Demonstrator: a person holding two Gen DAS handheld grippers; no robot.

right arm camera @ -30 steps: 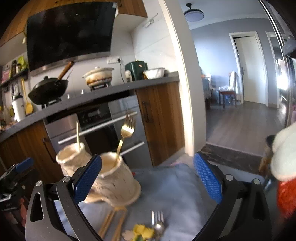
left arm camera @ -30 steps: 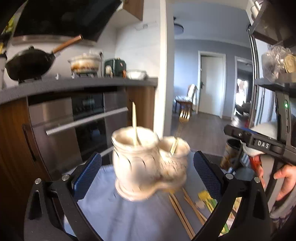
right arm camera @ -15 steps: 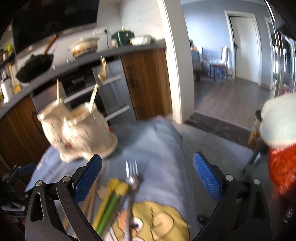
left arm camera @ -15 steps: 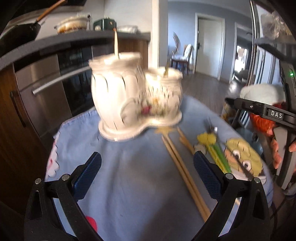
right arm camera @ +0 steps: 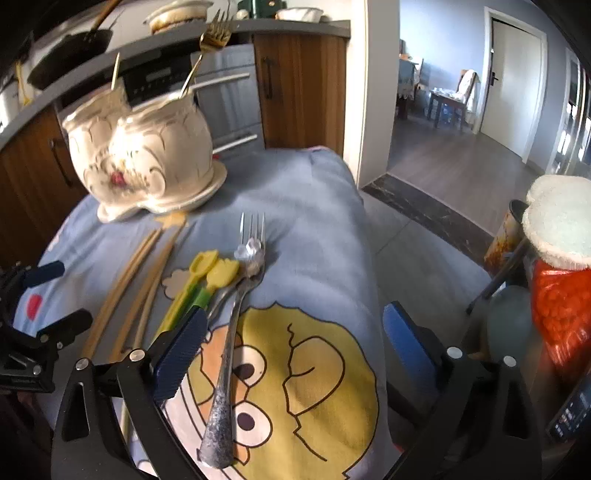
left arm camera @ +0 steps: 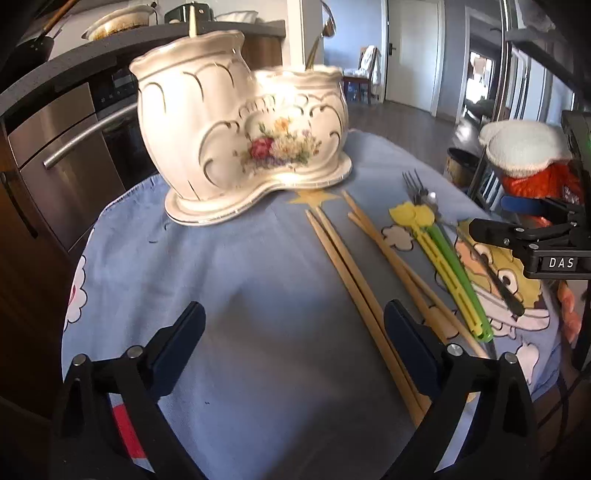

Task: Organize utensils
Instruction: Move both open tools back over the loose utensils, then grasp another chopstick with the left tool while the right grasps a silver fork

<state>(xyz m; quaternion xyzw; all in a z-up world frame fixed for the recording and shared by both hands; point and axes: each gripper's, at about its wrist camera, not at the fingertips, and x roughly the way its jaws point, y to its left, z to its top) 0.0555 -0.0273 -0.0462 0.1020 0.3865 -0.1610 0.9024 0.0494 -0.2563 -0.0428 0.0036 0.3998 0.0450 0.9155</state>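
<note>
Utensils lie loose on the blue cloth (right arm camera: 317, 192) beside the twin-cup ceramic holder (left arm camera: 240, 129), so I hover my right gripper (right arm camera: 291, 354), jaws spread and empty, over the silver fork (right arm camera: 236, 325), while my left gripper (left arm camera: 295, 347) waits open near the chopsticks (left arm camera: 354, 273).

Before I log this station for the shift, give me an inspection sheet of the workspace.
Surface: blue cartoon cloth, wrinkled.
Job's things: two-pot holder with a gold fork and a stick inside; chopsticks, silver fork and yellow-green pieces loose on the cloth.
Clutter: nothing seen.
Grippers: left claw open, empty; right claw open, empty.
Cables: dark cable at the left view's right edge.
Surroundings: oven, wok, open doorway.
</note>
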